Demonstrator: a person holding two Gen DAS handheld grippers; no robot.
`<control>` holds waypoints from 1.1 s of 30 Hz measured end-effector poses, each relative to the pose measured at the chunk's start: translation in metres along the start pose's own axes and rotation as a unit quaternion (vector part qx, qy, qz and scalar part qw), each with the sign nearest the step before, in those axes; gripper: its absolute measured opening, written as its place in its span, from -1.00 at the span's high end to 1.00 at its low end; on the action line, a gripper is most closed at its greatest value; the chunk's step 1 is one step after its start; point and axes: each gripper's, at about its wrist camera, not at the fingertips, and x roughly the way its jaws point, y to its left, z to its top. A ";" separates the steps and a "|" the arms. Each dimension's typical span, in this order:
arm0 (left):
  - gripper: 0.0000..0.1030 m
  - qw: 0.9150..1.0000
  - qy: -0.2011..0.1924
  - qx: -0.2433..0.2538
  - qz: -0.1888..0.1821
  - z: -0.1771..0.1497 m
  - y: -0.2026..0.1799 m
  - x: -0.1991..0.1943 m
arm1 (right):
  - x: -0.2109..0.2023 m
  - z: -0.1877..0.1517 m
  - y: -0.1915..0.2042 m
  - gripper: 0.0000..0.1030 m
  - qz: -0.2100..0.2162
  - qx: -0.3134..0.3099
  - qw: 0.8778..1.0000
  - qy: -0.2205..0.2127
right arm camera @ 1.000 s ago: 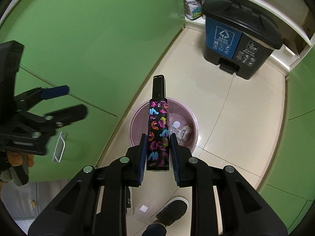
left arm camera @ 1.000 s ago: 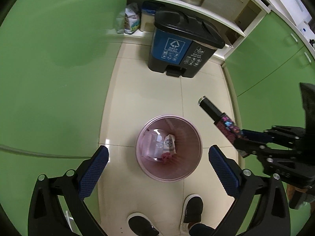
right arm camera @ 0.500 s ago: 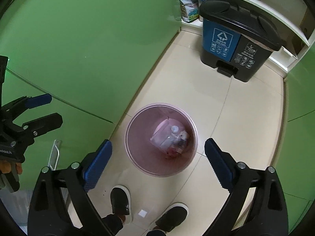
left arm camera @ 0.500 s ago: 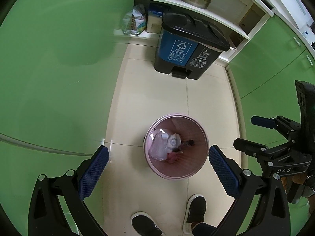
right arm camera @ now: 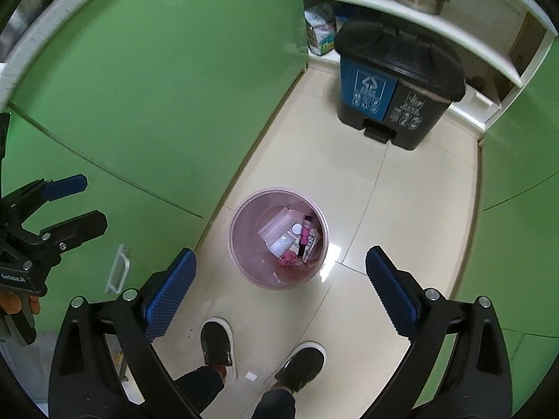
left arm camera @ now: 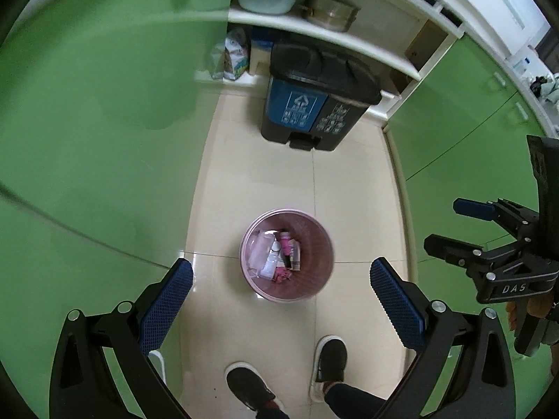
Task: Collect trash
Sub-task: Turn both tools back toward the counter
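A pink waste bin [left arm camera: 316,289] [right arm camera: 244,272] stands on the tiled floor below both grippers. Inside lie clear plastic packaging, a white-capped bottle and the dark patterned tube [left arm camera: 286,249] [right arm camera: 305,237]. My left gripper [left arm camera: 281,288] is open and empty, high above the bin; it also shows at the left of the right wrist view [right arm camera: 75,202]. My right gripper [right arm camera: 279,274] is open and empty, high above the bin; it also shows at the right of the left wrist view [left arm camera: 450,223].
A blue and black two-part pedal bin [left arm camera: 316,104] [right arm camera: 394,80] stands at the far end under white shelves holding a basin and a pot. Green cabinet doors line both sides. The person's dark shoes [right arm camera: 218,345] stand just in front of the pink bin.
My right gripper opened and the patterned tube fell into the pink bin. Both grippers have since risen, so the bin looks smaller.
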 end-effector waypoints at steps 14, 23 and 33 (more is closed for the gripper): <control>-0.89 0.990 -0.090 -0.087 0.060 -0.016 -0.009 -0.259 | -0.233 0.032 0.087 -0.91 0.039 -0.100 0.993 -0.052; -0.89 0.965 -0.144 -0.174 0.133 -0.065 0.049 -0.357 | -0.282 0.046 0.192 -0.92 0.112 -0.204 0.970 -0.076; -0.89 0.940 -0.153 -0.245 0.179 -0.140 0.139 -0.417 | -0.282 0.058 0.330 -0.92 0.158 -0.264 0.948 -0.086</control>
